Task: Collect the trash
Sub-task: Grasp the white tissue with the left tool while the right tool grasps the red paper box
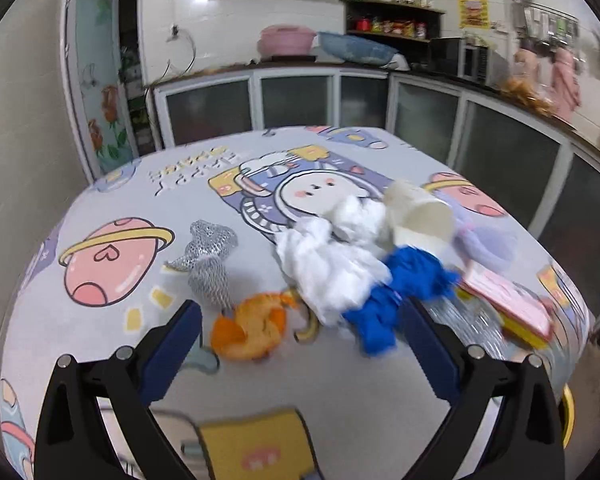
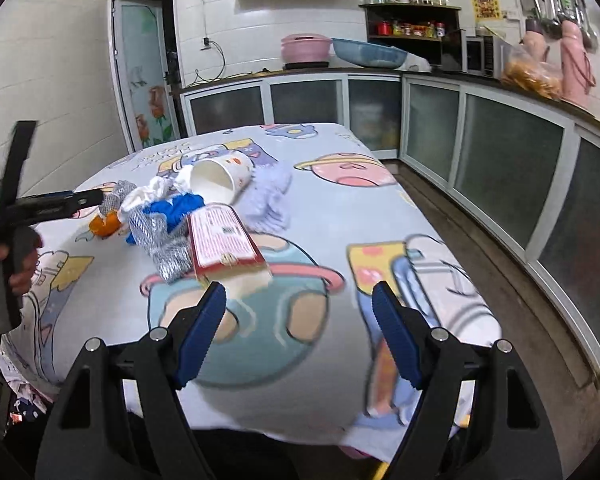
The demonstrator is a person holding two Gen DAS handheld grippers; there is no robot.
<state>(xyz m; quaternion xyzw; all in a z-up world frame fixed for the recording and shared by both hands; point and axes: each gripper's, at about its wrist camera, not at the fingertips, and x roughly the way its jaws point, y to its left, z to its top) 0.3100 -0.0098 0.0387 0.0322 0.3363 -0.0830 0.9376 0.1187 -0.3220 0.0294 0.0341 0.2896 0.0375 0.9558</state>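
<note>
A heap of trash lies on the cartoon tablecloth (image 1: 140, 184). It holds an orange peel (image 1: 252, 328), a silver mesh wrapper (image 1: 208, 264), crumpled white tissue (image 1: 328, 260), a blue crumpled piece (image 1: 400, 292), a tipped paper cup (image 1: 420, 216), lilac paper (image 1: 484, 240) and a pink-red carton (image 1: 508, 300). My left gripper (image 1: 300, 312) hovers open just short of the peel and the blue piece, holding nothing. My right gripper (image 2: 298, 294) is open and empty over the tablecloth (image 2: 340, 208), just short of the carton (image 2: 224, 240) and the cup (image 2: 220, 180).
In the right wrist view a hand (image 2: 16, 268) holds the left gripper (image 2: 92, 198) at the heap's left side. Glass-fronted cabinets (image 2: 500, 152) line the back and right walls. A strip of floor (image 2: 480, 248) runs between them and the table.
</note>
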